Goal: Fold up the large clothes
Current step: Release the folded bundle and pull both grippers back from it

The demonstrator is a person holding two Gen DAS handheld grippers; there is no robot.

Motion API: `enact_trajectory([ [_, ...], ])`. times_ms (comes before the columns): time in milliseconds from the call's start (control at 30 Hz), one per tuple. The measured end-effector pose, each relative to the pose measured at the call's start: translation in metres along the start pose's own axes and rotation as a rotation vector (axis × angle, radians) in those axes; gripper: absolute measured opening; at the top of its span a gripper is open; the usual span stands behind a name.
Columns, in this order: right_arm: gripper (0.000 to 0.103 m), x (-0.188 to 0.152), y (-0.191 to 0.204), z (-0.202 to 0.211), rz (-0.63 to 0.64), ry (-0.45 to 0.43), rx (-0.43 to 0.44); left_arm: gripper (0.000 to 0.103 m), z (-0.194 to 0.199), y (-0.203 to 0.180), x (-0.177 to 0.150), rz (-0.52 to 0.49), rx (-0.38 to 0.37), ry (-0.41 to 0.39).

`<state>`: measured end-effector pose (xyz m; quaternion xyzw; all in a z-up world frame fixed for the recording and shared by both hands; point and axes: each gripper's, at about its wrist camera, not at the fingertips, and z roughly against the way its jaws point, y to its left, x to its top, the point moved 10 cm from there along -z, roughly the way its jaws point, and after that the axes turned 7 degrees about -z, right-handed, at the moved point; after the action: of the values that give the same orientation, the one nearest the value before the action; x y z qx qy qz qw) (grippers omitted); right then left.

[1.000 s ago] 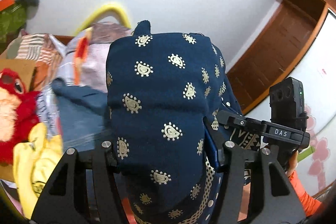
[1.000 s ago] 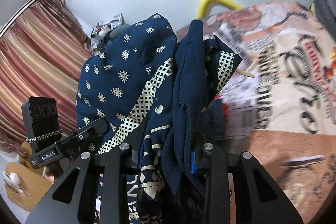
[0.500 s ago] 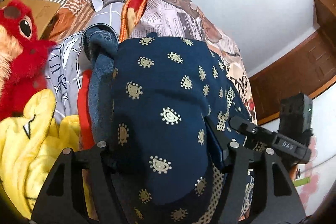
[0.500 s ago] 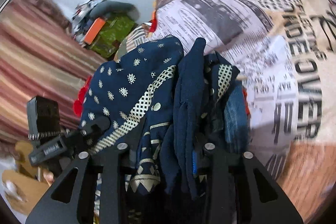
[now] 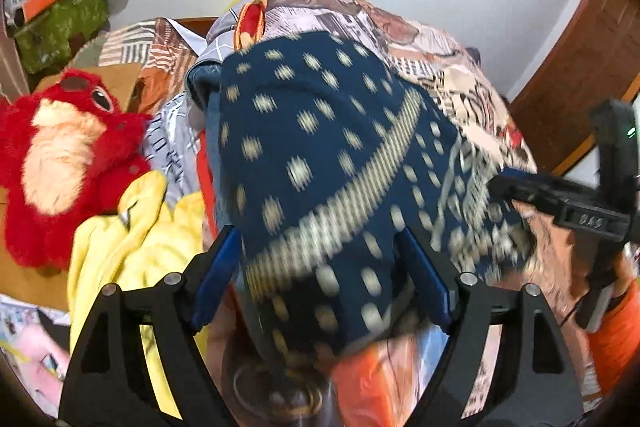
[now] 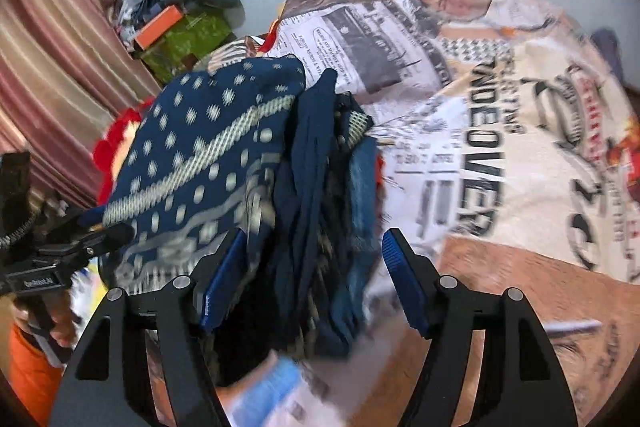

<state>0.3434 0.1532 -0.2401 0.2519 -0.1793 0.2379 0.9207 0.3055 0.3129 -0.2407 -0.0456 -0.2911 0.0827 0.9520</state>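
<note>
A folded navy garment with cream dots and a lattice border lies bunched on a pile of clothes at the edge of the bed. My left gripper is open, its blue pads either side of the garment. In the right wrist view the same garment lies between and beyond my right gripper's spread fingers, which are open. The garment is blurred by motion. Each gripper shows in the other's view: the right one and the left one.
A newspaper-print bedspread covers the bed to the right. A red plush toy and yellow cloth lie to the left. Green boxes are stacked by a striped curtain. A blue denim piece lies under the garment.
Both grippers have opened and let go of the navy garment, which has dropped onto the clothes pile. Both cameras have tilted down toward the bed.
</note>
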Motion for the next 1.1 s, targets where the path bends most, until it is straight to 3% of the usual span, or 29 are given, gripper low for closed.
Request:
enact_trajectory([
  [133, 0.067, -0.010, 0.007, 0.039, 0.082, -0.073, -0.062, 0.081, 0.023, -0.012, -0.013, -0.018, 0.073, -0.016],
  [233, 0.067, -0.009, 0.020, 0.079, 0.106, -0.160, -0.055, 0.081, 0.060, -0.024, -0.008, -0.036, 0.115, -0.095],
  [500, 0.067, -0.005, 0.072, 0.217, 0.155, -0.477, 0.031, 0.081, 0.210, -0.083, 0.014, -0.149, 0.209, -0.426],
  [667, 0.067, -0.020, 0.101, 0.292, 0.171, -0.670, 0.094, 0.081, 0.291, -0.126, 0.007, -0.167, 0.167, -0.612],
  [900, 0.067, -0.055, 0.127, 0.329, 0.220, -0.789, 0.072, 0.081, 0.356, -0.164, -0.022, -0.175, 0.174, -0.786],
  [1033, 0.067, -0.069, 0.131, 0.330, 0.228, -0.826, 0.024, 0.082, 0.365, -0.172, -0.040, -0.163, 0.180, -0.817],
  [1100, 0.072, -0.074, 0.132, 0.329, 0.228, -0.824, 0.013, 0.089, 0.364, -0.173, -0.047, -0.143, 0.192, -0.813],
])
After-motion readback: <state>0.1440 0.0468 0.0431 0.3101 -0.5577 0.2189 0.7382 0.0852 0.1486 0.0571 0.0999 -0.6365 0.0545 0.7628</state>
